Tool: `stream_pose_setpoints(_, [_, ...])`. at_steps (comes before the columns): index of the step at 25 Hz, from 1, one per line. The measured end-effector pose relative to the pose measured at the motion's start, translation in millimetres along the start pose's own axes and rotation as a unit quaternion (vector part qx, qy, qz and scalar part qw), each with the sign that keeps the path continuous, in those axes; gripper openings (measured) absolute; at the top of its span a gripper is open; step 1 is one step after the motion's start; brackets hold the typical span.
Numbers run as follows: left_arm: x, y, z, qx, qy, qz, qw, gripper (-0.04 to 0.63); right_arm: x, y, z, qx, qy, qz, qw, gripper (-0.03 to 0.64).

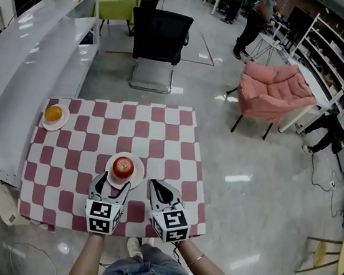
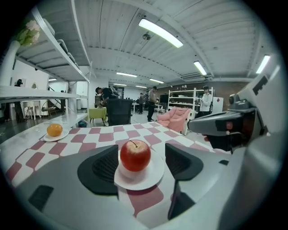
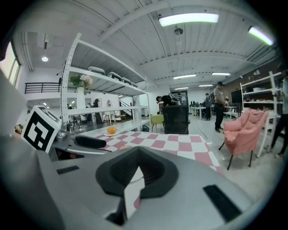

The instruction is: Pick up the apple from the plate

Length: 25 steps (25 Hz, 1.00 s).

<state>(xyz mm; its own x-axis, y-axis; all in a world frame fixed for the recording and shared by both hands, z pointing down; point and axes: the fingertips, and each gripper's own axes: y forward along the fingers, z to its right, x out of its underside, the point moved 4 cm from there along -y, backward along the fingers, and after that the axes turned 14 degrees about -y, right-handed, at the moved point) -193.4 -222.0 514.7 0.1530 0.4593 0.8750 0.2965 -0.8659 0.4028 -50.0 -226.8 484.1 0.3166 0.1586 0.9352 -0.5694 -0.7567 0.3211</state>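
Note:
A red apple [image 1: 123, 166] [image 2: 135, 155] stands upright on a small white plate [image 1: 135, 175] [image 2: 145, 179] near the front of the checkered table [image 1: 159, 138]. My left gripper [image 1: 112, 183] [image 2: 141, 164] is open, its jaws flanking the plate's near side. The apple sits in line with the gap and the pads [image 2: 103, 167] do not touch it. My right gripper [image 1: 159, 189] [image 3: 137, 173] hovers beside the plate on the right, shut and empty, with only a thin sliver of cloth showing between its jaws.
An orange [image 1: 54, 113] [image 2: 54, 130] [image 3: 111, 130] lies on a second plate at the table's far left corner. White shelving [image 1: 26, 51] runs along the left. Beyond the table are a black chair [image 1: 160, 35], a pink armchair [image 1: 272, 90] and people standing.

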Motion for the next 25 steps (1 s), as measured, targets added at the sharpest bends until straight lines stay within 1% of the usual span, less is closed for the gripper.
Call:
stream_pose_setpoints(8, [5,26,-13,-0.016,0.001,-0.021,0.9996,0.354,8,17,7,-0.011,0.008,-0.013,1.000,0.010])
stream_pose_setpoints(15, [10,45,-15,-0.024,0.002,-0.034,0.9991,0.399,16,26,15,-0.018,0.012,-0.023,1.000,0.011])
stream_pose_setpoints(25, [17,71,-16,-0.030,0.006,-0.058,0.9978,0.411,25,38,24,-0.021,0.019,-0.035,0.999,0.011])
